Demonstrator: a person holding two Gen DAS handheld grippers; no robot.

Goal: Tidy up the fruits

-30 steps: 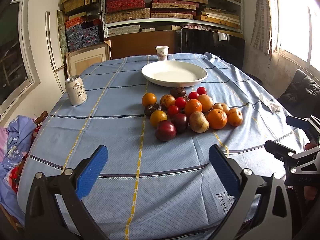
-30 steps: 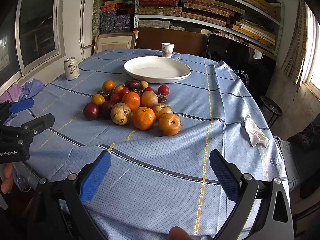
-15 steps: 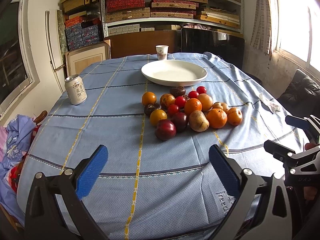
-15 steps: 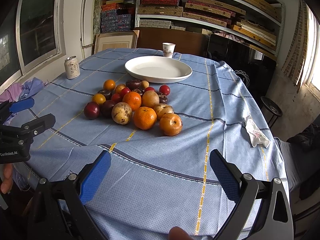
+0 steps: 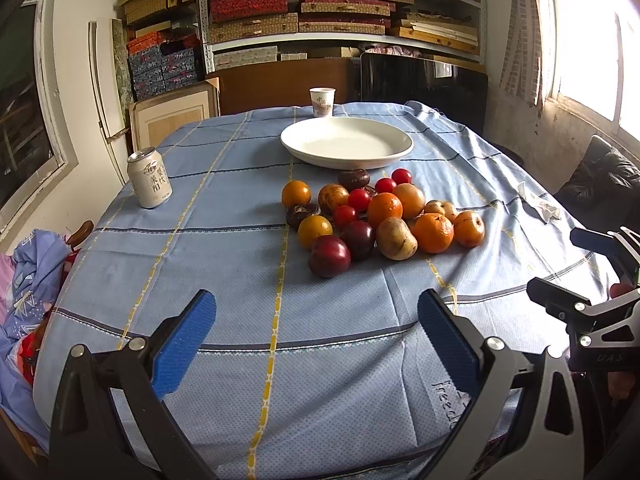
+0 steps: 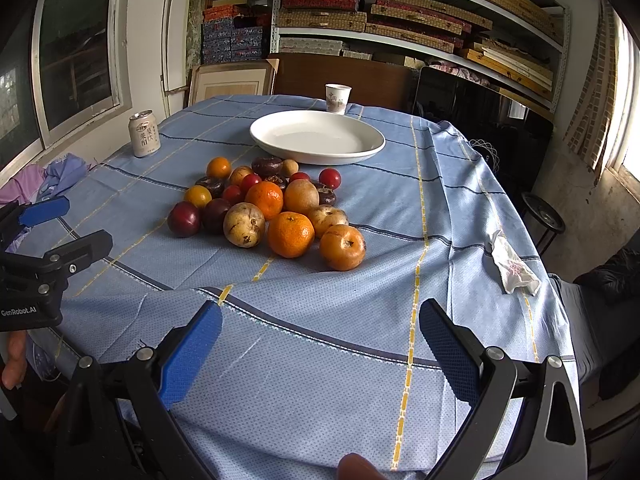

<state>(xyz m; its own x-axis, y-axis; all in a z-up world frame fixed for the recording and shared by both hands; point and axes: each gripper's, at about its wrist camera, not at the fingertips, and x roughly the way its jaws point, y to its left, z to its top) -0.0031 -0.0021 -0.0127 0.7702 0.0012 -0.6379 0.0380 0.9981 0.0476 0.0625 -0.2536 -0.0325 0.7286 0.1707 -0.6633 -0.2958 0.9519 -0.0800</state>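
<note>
We hold the left gripper (image 5: 316, 338) and right gripper (image 6: 320, 344) low over the blue checked cloth surface (image 5: 224, 248), fingers spread wide and empty. The heap of mixed orange, red and brown fruits (image 5: 376, 220) lies just before the empty white oval plate (image 5: 346, 147).

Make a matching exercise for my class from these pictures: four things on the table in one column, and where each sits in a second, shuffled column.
Things:
1. drink can
2. paper cup
3. white plate
4. crumpled tissue

Places:
A. between the cup and the fruit pile
B. near the table's left edge
C. at the far edge, behind the plate
D. near the right edge, apart from the fruit

Pairs: 1-B, 2-C, 3-A, 4-D
</note>
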